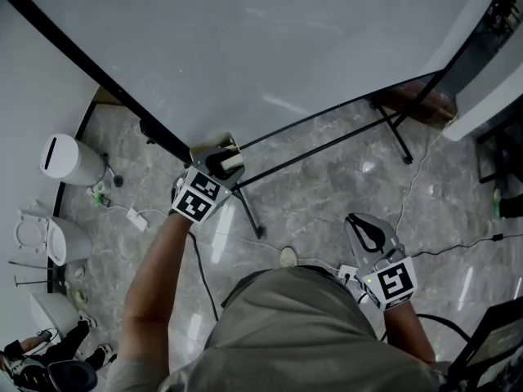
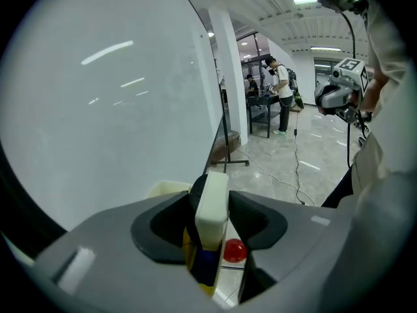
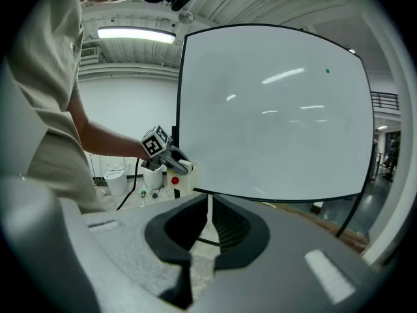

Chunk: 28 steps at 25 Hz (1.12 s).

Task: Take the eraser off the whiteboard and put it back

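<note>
Eraser point(image 2: 212, 204) is standing upright at the whiteboard's point(image 1: 270, 39) lower-left corner, left claw point(image 1: 222, 163) grasping it; right claw point(image 1: 364, 232) is idling clenched and empty, lower right.

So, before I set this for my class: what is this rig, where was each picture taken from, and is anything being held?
There is no robot here: a person holds a hand-held claw in each hand. One picture comes from a camera on the person's head, looking down. The other two come from cameras riding on each claw. The left claw is closed on a cream eraser at the lower corner of the whiteboard, by a small cream holder. The right claw is shut and empty, away from the board, over the stone floor.
</note>
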Motion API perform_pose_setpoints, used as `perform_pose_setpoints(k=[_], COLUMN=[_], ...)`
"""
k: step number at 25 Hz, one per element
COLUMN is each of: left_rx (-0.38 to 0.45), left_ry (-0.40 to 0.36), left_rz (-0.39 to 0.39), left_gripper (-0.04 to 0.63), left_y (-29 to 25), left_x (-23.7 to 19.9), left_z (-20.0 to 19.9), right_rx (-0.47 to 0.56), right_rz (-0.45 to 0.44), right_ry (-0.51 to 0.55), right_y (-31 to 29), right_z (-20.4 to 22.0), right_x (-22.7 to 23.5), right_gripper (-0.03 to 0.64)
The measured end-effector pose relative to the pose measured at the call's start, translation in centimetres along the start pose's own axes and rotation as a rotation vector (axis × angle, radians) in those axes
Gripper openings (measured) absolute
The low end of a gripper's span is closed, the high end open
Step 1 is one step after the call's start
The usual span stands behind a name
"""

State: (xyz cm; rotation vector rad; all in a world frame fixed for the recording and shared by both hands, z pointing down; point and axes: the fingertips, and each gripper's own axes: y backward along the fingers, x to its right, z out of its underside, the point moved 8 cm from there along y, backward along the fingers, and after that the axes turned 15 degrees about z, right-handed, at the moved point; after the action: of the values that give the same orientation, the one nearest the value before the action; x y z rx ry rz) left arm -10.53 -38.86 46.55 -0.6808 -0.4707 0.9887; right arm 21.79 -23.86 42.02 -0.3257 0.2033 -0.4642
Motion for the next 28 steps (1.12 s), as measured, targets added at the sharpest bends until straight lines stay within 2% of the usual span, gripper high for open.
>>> perform_pose_setpoints(k=[6, 14, 28], left_rx=[0.032, 0.137, 0.356], left_ry=[0.002, 0.018, 0.017], left_rz=[-0.018, -0.080, -0.228], left_gripper=[0.187, 0.179, 0.175], left_y=[0.8, 4.0, 15.2], left_x=[0.4, 0.6, 4.6], left_z=[-0.2, -0.9, -1.5], right_rx=[0.006, 0.017, 0.033], right_rz=[-0.011, -0.047, -0.143], right_ry=[0.005, 0.025, 0.082], right_y=[0.1, -0.5, -0.8], right_z=[-0.2, -0.8, -2.6], right_x=[-0.4, -2.1, -7.8], right_gripper=[0.014, 0.014, 0.014])
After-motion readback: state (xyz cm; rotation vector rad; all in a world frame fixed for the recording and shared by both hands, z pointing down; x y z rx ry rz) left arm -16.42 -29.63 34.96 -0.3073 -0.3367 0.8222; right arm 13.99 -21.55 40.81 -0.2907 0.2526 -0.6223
